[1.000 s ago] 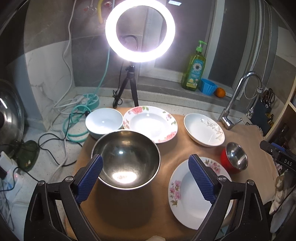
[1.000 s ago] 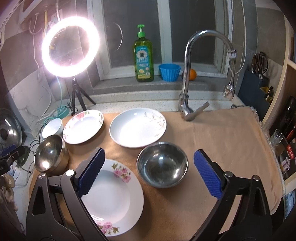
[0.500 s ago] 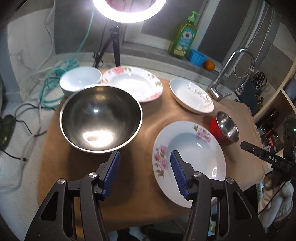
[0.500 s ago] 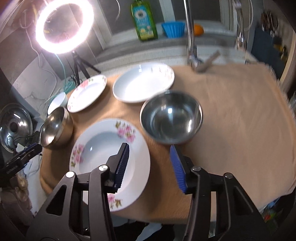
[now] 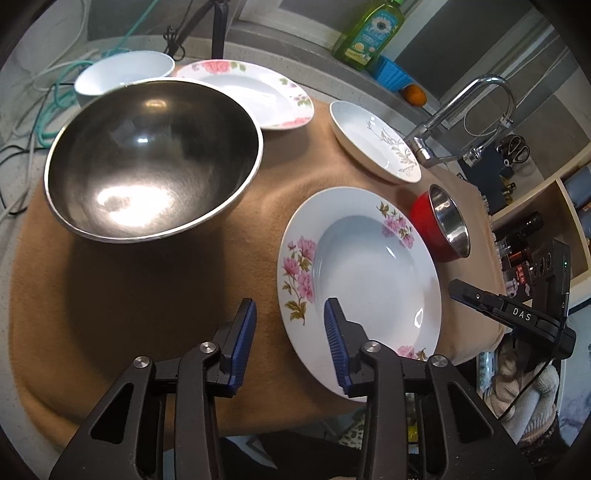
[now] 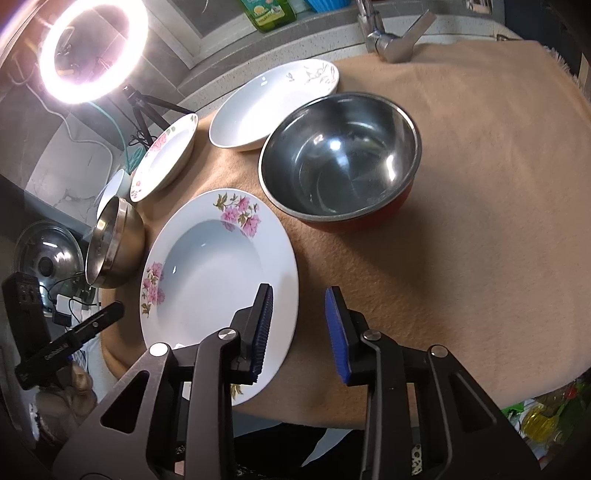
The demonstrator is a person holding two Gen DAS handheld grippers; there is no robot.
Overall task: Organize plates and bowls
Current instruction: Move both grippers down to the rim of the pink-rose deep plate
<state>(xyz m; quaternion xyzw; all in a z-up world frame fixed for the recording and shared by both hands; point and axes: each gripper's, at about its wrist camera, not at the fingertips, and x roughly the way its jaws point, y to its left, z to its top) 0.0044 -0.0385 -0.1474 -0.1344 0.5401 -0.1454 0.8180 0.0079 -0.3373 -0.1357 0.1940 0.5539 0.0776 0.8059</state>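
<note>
A pink-flowered deep plate [image 5: 365, 266] lies near the front edge of the tan cloth [image 5: 147, 295]; it also shows in the right wrist view [image 6: 210, 273]. My left gripper [image 5: 290, 339] is partly open and empty, straddling the plate's left rim. My right gripper [image 6: 299, 325] is partly open and empty, straddling its right rim. A large steel bowl [image 5: 151, 158] sits at left. A red-sided steel bowl [image 6: 340, 158] sits at right. A white plate with a grey sprig [image 5: 373, 140], a rose-rimmed plate [image 5: 251, 92] and a white bowl [image 5: 122, 74] stand further back.
A tap [image 5: 461, 114] rises at the back right. A soap bottle [image 5: 369, 33], a blue cup [image 5: 391, 72] and an orange [image 5: 415, 94] sit on the sill. A ring light [image 6: 92, 48] on a tripod and loose cables [image 5: 44, 110] are at the back left.
Both grippers have lowered and tilted toward the table's front and narrowed. They now sit at opposite rims of the pink-flowered plate. No dish has moved.
</note>
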